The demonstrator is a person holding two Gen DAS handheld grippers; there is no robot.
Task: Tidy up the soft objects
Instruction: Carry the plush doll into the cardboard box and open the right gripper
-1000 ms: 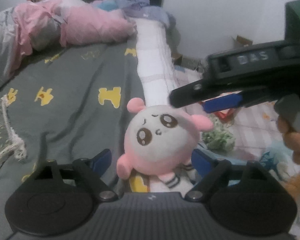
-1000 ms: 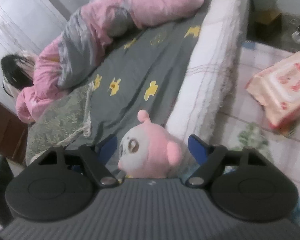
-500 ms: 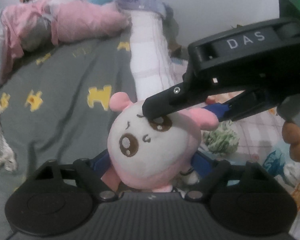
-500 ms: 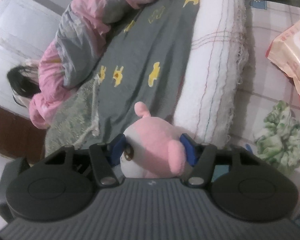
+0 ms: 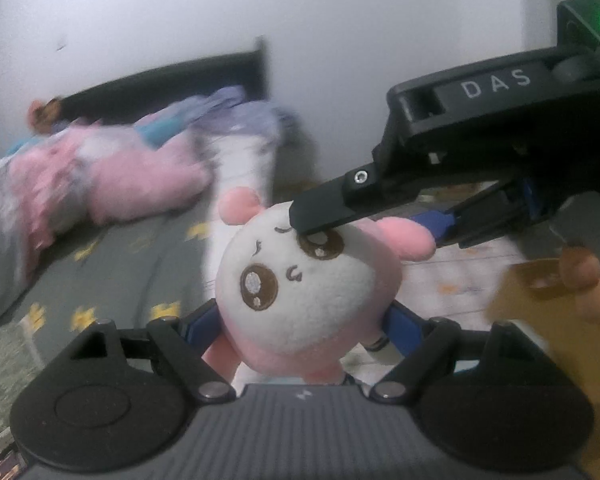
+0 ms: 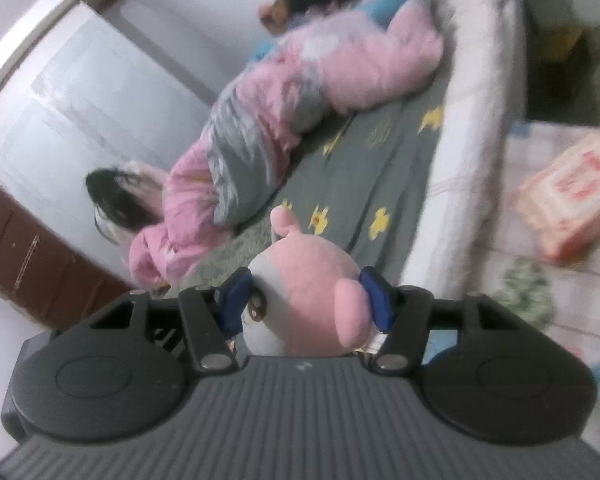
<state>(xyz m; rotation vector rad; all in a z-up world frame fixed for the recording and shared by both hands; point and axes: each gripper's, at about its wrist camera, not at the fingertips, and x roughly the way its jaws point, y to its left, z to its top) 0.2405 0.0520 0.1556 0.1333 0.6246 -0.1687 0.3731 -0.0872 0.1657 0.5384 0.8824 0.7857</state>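
Above a grey, yellow-patterned bedsheet (image 6: 384, 168), the round pink-and-white plush toy (image 5: 300, 292) hung clamped between both grippers: left gripper (image 5: 300, 322) low, right gripper (image 6: 306, 300) squeezing its head.

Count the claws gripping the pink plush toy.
2. The left claw pinches the pink plush toy low on its body; the right claw clamps its head.

A grey bedsheet (image 6: 384, 168) with yellow prints bears a pink quilt (image 6: 352, 68); a red-printed packet (image 6: 572, 204) lies on the floor.

Pink quilt (image 6: 340, 68) on grey bed (image 6: 364, 184)
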